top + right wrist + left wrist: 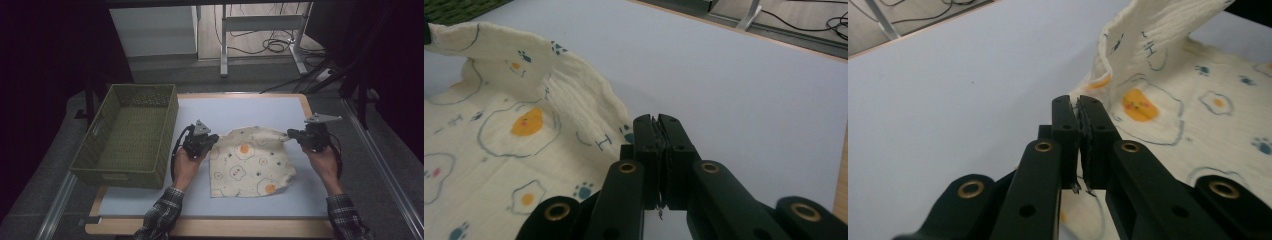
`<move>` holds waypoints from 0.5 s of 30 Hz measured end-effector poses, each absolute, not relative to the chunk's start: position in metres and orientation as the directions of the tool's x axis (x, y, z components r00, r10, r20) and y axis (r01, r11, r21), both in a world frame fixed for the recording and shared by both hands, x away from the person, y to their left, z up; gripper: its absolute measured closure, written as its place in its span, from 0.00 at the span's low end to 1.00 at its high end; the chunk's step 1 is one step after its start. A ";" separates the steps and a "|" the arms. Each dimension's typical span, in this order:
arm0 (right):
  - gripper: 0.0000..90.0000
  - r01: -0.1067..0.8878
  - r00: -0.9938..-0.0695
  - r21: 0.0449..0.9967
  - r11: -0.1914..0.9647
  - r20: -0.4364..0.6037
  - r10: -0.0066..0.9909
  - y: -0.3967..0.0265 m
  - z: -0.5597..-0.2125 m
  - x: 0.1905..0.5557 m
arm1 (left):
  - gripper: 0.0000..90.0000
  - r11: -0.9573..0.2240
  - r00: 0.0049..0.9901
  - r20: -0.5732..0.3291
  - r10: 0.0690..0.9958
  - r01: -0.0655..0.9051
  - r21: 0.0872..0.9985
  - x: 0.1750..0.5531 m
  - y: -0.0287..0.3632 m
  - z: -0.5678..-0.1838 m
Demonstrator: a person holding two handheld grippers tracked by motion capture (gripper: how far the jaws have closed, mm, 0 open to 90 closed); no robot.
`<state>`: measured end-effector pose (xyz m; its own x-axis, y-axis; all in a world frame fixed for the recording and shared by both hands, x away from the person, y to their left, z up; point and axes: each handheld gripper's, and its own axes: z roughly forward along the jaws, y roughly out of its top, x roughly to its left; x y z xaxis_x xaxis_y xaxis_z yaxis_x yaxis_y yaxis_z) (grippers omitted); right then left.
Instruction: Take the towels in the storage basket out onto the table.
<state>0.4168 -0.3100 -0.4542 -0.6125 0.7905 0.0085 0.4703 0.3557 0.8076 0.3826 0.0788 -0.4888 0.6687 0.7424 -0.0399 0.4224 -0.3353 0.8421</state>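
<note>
A cream cloth (252, 162) printed with fried eggs and paw marks lies on the white table top (240, 107), its two far corners lifted. My left gripper (215, 139) is shut on the far left corner, and in the left gripper view the cloth (1168, 100) runs up from the pinched jaws (1078, 107). My right gripper (292, 134) is shut on the far right corner. The right gripper view has the cloth (514, 125) stretching away to the left of its closed jaws (655, 122). The near half of the cloth rests flat.
A green woven basket (95, 150) stands at the table's left side, close to my left hand. Bare white table top (250, 105) lies beyond the cloth. Desk legs and cables (270, 45) are on the floor past the far edge.
</note>
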 end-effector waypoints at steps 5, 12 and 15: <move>0.97 0.458 -0.629 0.813 0.359 0.011 0.777 -0.316 -0.452 0.396 | 0.96 -0.339 0.701 -0.046 0.711 0.400 0.851 0.357 0.080 -0.490; 0.97 0.457 -0.653 0.800 0.389 0.005 0.757 -0.321 -0.459 0.365 | 0.95 -0.366 0.734 -0.061 0.677 0.407 0.837 0.330 0.082 -0.503; 0.97 0.465 -0.662 0.786 0.407 0.003 0.749 -0.321 -0.465 0.355 | 0.95 -0.393 0.747 -0.054 0.663 0.408 0.824 0.320 0.081 -0.509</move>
<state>0.3549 -0.3214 -0.4653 -0.6621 0.7494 0.0034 0.4650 0.4073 0.7861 0.3201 0.0805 -0.5094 0.7470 0.6626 -0.0542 0.4081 -0.3927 0.8241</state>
